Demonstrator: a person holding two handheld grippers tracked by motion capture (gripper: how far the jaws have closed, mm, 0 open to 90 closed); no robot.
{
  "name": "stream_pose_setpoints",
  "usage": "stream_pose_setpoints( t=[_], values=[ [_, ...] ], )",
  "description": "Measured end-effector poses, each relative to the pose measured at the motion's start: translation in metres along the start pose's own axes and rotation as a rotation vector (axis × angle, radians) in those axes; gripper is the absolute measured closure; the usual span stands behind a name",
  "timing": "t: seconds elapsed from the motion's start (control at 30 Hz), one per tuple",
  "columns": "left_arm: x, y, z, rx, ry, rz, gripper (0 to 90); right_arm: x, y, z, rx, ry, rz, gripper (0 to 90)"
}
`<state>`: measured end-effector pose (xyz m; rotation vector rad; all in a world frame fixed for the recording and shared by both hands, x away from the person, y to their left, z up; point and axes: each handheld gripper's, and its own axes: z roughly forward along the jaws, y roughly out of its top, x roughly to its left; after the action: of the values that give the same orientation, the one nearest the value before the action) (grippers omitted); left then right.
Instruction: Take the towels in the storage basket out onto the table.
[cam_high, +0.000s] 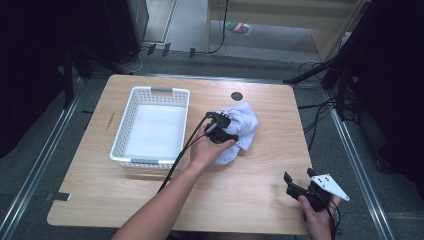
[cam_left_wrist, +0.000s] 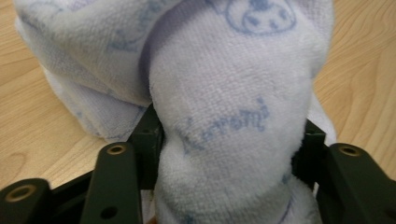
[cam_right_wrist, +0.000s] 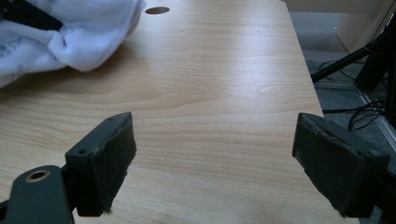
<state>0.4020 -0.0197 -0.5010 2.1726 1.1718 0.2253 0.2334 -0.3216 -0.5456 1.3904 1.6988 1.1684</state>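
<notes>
A pale blue-and-white towel (cam_high: 246, 121) lies bunched on the wooden table right of the basket. My left gripper (cam_high: 226, 129) is down on it from the near side. In the left gripper view a thick fold of the towel (cam_left_wrist: 224, 84) bulges up between the two black jaws of my left gripper (cam_left_wrist: 229, 135) and touches both pads. My right gripper (cam_high: 291, 183) rests near the table's front right corner, held in a hand. Its jaws stand wide apart in the right gripper view, my right gripper (cam_right_wrist: 212, 154) having only bare wood between them, with the towel (cam_right_wrist: 70, 37) far off at upper left.
A white slatted basket (cam_high: 150, 92) stands on the left half of the table. A dark round hole (cam_high: 237, 96) sits in the tabletop behind the towel. Cables and stand legs lie on the floor to the right of the table.
</notes>
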Motion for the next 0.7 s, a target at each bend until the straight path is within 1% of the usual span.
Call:
stream_pose_setpoints(
  t=[0.07, 0.13, 0.2, 0.23, 0.27, 0.3, 0.33, 0.37, 0.4, 0.43, 0.47, 0.5, 0.57, 0.7],
  values=[
    [-0.002, -0.001, 0.002, 0.010, 0.009, 0.014, 40.6, 0.000, 0.000, 0.000, 0.000, 0.000, 0.001, 13.6],
    [-0.003, -0.003, 0.003, 0.013, 0.008, 0.018, 36.2, 0.000, 0.000, 0.000, -0.001, 0.000, 0.002, 13.6],
    [-0.003, -0.003, 0.001, -0.002, 0.015, 0.004, 28.8, 0.000, 0.000, 0.000, -0.001, 0.001, 0.002, 13.6],
    [-0.004, -0.002, 0.000, -0.007, 0.018, -0.017, 25.9, 0.000, 0.000, 0.000, -0.002, 0.001, 0.002, 13.7],
    [-0.003, -0.001, -0.002, 0.007, 0.004, -0.028, 19.7, 0.000, 0.000, 0.000, -0.003, 0.001, 0.002, 13.7],
    [-0.003, -0.001, -0.003, 0.013, -0.007, -0.041, 12.6, 0.000, 0.000, 0.000, -0.004, 0.001, 0.003, 13.7],
    [-0.002, 0.000, -0.006, 0.010, -0.031, -0.056, 8.3, 0.000, 0.000, 0.000, -0.003, 0.001, 0.003, 13.7],
    [-0.001, 0.000, -0.008, 0.006, -0.052, -0.053, 5.1, 0.000, 0.000, 0.000, -0.003, 0.001, 0.003, 13.7],
    [-0.001, 0.000, -0.010, 0.001, -0.060, -0.036, 1.5, 0.000, 0.000, 0.000, -0.003, 0.001, 0.002, 13.7],
    [-0.002, 0.000, -0.013, -0.010, -0.039, -0.028, 0.0, 0.000, 0.000, 0.000, -0.002, 0.001, 0.002, 13.6],
    [-0.003, 0.000, -0.016, -0.021, -0.019, -0.033, 0.0, 0.000, 0.000, 0.000, -0.002, 0.001, 0.002, 13.7],
    [-0.003, 0.000, -0.019, -0.040, -0.021, -0.041, 0.0, 0.000, 0.000, 0.000, -0.002, 0.001, 0.002, 13.7],
    [-0.001, 0.001, -0.026, -0.063, -0.037, -0.045, 0.0, 0.000, 0.000, 0.000, -0.002, 0.000, 0.003, 13.6],
    [0.003, 0.002, -0.041, -0.090, -0.032, -0.036, 0.0, 0.000, 0.000, 0.000, -0.001, 0.001, 0.002, 13.7]
  ],
)
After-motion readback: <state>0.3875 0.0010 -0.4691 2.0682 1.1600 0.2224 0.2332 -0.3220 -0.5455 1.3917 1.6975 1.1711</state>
